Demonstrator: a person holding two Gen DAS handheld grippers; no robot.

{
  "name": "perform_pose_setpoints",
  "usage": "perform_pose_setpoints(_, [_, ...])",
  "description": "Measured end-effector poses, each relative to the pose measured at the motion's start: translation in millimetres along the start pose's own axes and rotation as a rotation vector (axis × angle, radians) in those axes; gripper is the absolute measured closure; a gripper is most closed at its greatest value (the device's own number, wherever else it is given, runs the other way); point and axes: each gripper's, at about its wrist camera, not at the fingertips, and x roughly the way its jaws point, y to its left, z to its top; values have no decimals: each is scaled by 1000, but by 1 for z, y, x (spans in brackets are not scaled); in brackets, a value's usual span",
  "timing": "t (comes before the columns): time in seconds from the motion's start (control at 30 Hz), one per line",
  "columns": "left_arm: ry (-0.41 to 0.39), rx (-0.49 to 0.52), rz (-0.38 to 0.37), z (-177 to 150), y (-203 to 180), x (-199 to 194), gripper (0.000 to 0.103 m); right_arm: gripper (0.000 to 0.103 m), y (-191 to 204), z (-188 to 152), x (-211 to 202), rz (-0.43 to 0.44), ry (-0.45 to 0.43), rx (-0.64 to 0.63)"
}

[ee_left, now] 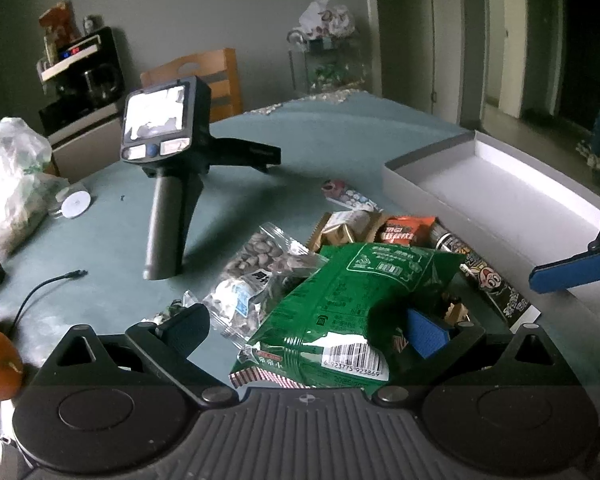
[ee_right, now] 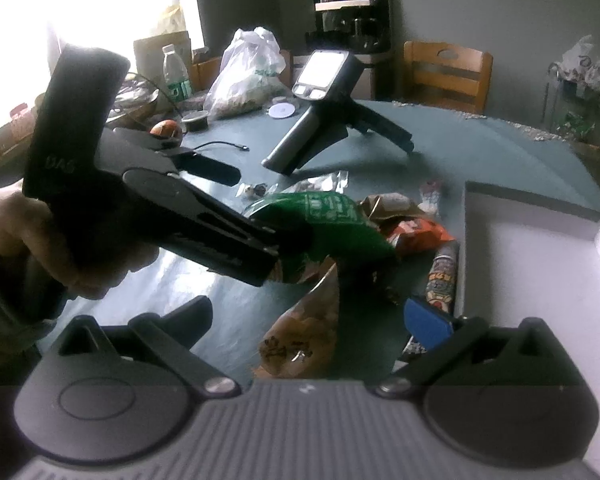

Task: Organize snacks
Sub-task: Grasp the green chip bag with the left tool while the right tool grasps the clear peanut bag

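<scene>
Green packet [ee_left: 340, 304] sits at the near edge of the snack pile on the table [ee_left: 320, 144], and your left gripper [ee_left: 308, 320] is spread wide around it, not squeezing. Close on the crinkly body, lift clear, swing to the one white box [ee_left: 500, 184]. Right gripper [ee_right: 316, 320] hangs open too, an orange-brown packet [ee_right: 304, 332] between its fingers. One orange packet [ee_left: 408, 230], one clear nut bag [ee_left: 256, 264].

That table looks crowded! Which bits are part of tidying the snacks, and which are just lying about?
Part of the job:
- green snack bag, between the left gripper's fingers
- clear bag of nuts
- orange packet
- white box, open
- right gripper

Just lying about:
- spare handheld gripper
- plastic bag
- black cable
- water bottle
- wooden chair
</scene>
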Motion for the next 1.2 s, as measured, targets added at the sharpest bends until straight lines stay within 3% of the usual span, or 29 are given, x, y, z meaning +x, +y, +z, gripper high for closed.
perform_pose_setpoints(0.27, [33, 21, -14, -3, -6, 14, 0, 0, -1, -1, 15, 8, 19, 19])
perform_pose_setpoints(0.5, [13, 11, -25, -5, -9, 17, 2, 4, -3, -7, 24, -16, 35, 9])
perform_pose_setpoints(0.6, [18, -5, -31, -5, -7, 18, 9, 13, -3, -8, 28, -23, 43, 1])
perform_pose_setpoints(0.8, [23, -31, -28, -10, -5, 20, 13, 19, 0, -12, 37, -53, 67, -28])
perform_pose_setpoints(0.87, [19, -22, -21, -12, -6, 20, 14, 27, 0, -13, 41, -51, 74, -30])
perform_pose_setpoints(0.93, [16, -19, -18, -13, -7, 21, 16, 29, 1, -14, 43, -62, 72, -45])
perform_pose_setpoints(1.03, [9, -17, -16, -14, -8, 20, 19, 44, 2, -14, 43, -32, 80, -42])
perform_pose_setpoints(1.2, [-11, -21, -19, -20, -6, 16, 22, 51, 4, -16, 44, -15, 73, -37])
